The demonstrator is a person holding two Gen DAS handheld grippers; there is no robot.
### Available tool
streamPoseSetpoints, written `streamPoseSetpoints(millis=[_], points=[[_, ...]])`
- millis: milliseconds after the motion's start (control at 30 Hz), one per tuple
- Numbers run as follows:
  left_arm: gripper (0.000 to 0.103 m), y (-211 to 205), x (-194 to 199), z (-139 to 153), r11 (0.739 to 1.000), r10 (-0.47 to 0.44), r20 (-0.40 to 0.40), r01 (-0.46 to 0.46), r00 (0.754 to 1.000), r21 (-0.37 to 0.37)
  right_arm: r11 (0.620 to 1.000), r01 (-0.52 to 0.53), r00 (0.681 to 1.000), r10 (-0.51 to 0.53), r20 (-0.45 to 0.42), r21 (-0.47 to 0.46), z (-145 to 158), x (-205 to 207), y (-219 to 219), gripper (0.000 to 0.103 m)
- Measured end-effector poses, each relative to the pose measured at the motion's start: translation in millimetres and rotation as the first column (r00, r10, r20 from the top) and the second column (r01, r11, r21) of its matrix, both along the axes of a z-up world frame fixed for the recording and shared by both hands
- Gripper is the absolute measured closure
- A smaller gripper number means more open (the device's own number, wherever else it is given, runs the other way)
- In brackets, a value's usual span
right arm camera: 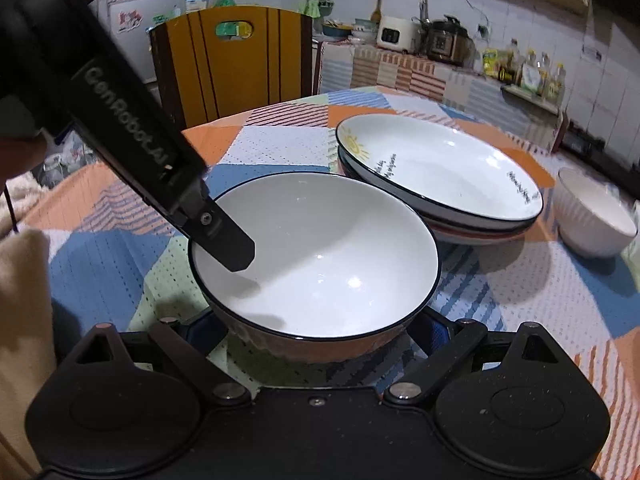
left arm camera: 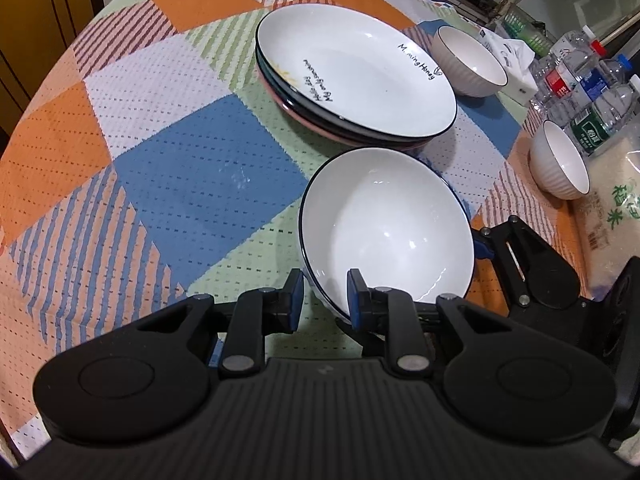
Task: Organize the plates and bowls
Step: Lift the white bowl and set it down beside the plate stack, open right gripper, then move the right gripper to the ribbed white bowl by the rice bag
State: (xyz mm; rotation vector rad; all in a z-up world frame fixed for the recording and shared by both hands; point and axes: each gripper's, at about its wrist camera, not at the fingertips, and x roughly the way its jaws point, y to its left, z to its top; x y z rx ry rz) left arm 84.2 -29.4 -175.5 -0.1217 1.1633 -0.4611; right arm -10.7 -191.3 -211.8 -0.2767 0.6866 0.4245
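Both grippers at one bowl (left arm camera: 386, 228), left fingers (left arm camera: 356, 296) astride rim, right fingers (right arm camera: 436, 330) flanking sides

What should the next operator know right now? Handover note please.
Left gripper: straddles the near rim of the big white bowl, one finger inside; gap visible on the outer side, so the grip is not confirmed.
Right gripper: open, fingers either side of the same bowl's base, contact unclear.
Plate stack sits behind the bowl, apparently finished.
Two small ribbed bowls stand apart at the right.
Left to do: gather the three bowls.
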Motion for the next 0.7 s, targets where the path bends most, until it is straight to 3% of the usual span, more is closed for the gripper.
streamPoseSetpoints(millis=[400, 567, 700], points=[[0.082, 0, -7, 16, 1.0, -0.01, 0.017, 0.01, 1.0, 0.017, 0.995, 0.094, 0.994, -0.093, -0.065, 0.019, 13, -23, -23, 0.007], [0.082, 0, -16, 34, 1.0, -0.023, 0.034, 0.022, 0.999, 0.014, 0.979, 0.198, 0.98, -0.196, -0.031, 0.055, 33, -40, -49, 0.007], [0.082, -4, -25, 50, 0.999, -0.05, 0.042, 0.05, 0.998, 0.001, 0.943, 0.312, 0.949, -0.314, -0.001, 0.111, 52, -50, -73, 0.007]])
